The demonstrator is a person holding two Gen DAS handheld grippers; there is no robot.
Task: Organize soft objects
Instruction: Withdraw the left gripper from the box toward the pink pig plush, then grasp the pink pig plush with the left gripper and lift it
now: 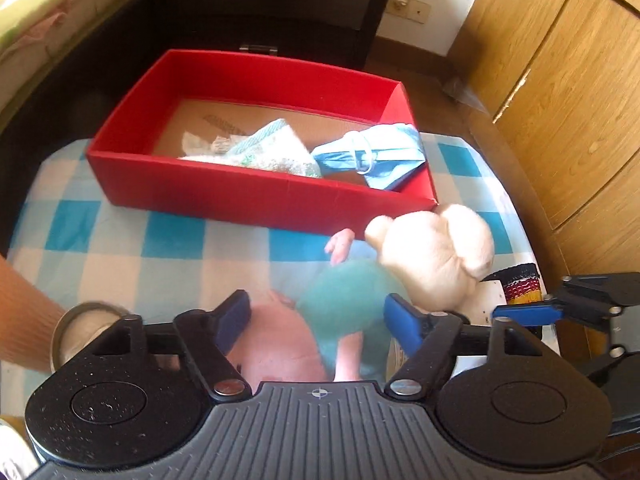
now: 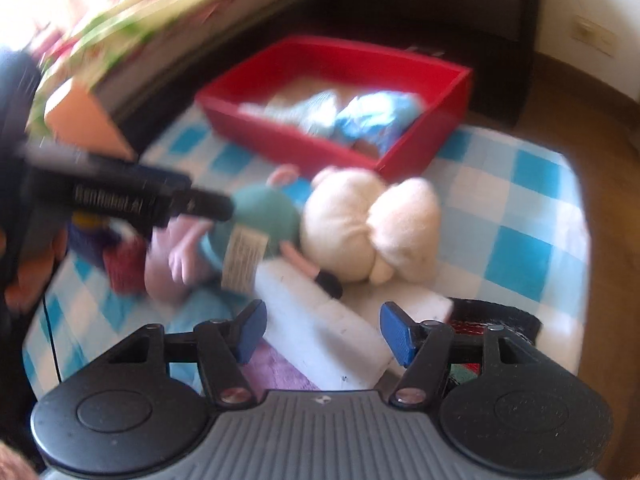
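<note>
A pink plush doll in a teal dress (image 1: 348, 300) lies on the blue checked cloth (image 1: 120, 248), between the open jaws of my left gripper (image 1: 318, 320); the pads flank it without clearly pressing. A cream plush toy (image 1: 432, 256) lies just beyond, beside the red box (image 1: 256, 200), which holds a pale towel (image 1: 264, 148) and a blue cloth (image 1: 372, 156). In the right wrist view my right gripper (image 2: 324, 336) stands open over a white block (image 2: 320, 312), with the doll (image 2: 264, 216), the cream plush (image 2: 360, 224), the box (image 2: 280, 136) and the left gripper (image 2: 216, 210) ahead.
A striped dark item (image 1: 520, 284) lies at the right, near the right gripper (image 1: 520, 316). A purple cloth (image 2: 276, 364) sits under the white block. Behind stand a dark dresser (image 1: 264, 0), a wooden cupboard (image 1: 560, 80) and a bed (image 1: 40, 20). A person's shoe (image 1: 80, 328) is at the left.
</note>
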